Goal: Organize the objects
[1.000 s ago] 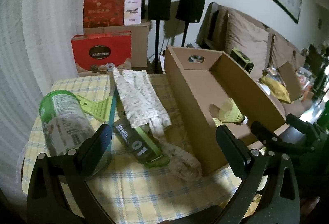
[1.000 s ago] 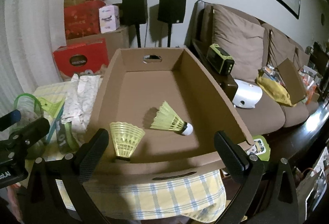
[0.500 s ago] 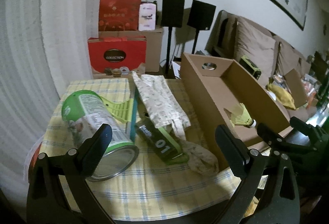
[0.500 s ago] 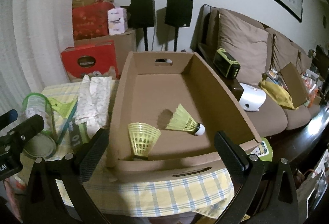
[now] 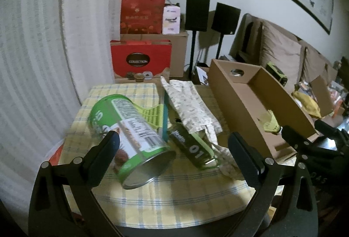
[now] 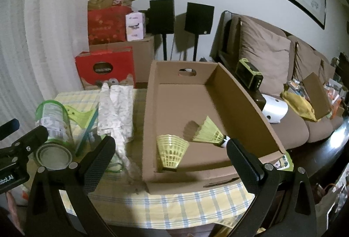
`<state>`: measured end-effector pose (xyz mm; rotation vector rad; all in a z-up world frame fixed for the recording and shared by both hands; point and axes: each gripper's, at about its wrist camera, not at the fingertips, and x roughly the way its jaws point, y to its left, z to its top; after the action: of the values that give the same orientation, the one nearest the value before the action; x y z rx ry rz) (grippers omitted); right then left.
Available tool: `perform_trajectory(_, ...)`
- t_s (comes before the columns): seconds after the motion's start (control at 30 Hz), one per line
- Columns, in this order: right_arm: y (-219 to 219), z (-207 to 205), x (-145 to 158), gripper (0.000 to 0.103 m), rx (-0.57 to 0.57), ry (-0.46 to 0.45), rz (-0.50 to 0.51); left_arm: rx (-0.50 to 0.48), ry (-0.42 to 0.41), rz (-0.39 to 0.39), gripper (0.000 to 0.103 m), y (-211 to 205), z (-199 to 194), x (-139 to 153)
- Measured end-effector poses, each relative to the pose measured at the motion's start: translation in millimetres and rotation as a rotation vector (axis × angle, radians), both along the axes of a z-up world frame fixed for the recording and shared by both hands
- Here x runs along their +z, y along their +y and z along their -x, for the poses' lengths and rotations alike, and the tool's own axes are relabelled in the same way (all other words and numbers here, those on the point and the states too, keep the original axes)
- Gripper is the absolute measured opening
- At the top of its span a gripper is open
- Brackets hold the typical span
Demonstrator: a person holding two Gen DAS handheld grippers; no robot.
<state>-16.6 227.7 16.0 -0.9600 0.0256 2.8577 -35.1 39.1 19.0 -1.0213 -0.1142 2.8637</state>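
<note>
Checked counter (image 5: 174, 197): two shuttlecocks (image 6: 172, 151) in box (image 6: 185, 102); can (image 5: 130, 139), tube (image 5: 192, 145), cloth (image 5: 192, 106) left; both hand-held grippers (image 5: 174, 154) (image 6: 172, 157) apart, empty.

We count two yellow-green shuttlecocks in the one open cardboard box (image 6: 244, 102): the first shuttlecock (image 6: 171, 153) stands on its cork by the box's near wall, the second shuttlecock (image 6: 210, 132) lies on its side just beside it toward the right wall. On the checked tablecloth (image 5: 174, 200) to the box's left we count one green tin can (image 5: 128, 136) on its side, one dark green packet marked "01" (image 5: 192, 147), one patterned cloth (image 5: 192, 106) and one light green plastic piece (image 5: 153, 115). Beyond the table's far edge we count two black speakers, the left speaker (image 6: 161, 17) and the right speaker (image 6: 199, 18), and two red boxes, the upper red box (image 6: 106, 25) and the lower red box (image 6: 104, 67).
</note>
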Motion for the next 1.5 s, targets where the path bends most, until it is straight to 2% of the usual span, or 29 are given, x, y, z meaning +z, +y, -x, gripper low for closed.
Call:
perform_trajectory(0.53,-30.3,7.2,7.3,0.103,0.060,0.003,0.008,0.058,-0.007,0.026,0.100,-35.2,-2.4,-2.2)
perform_trajectory(0.9,-45.1,17.7,0.2,0.103,0.114,-0.022,0.003,0.131,-0.045,-0.017,0.100,-75.3,4.0,-12.8)
perform_trajectory(1.23,-56.4,26.4,-8.7,0.102,0.190,-0.039,0.043,0.144,-0.076,-0.046,0.100,-91.3,10.6,-25.4)
perform_trajectory(1.5,-69.8,37.5,-14.5,0.095,0.250,-0.065,0.058,0.156,-0.116,-0.088,0.099,-103.4,20.8,-38.3)
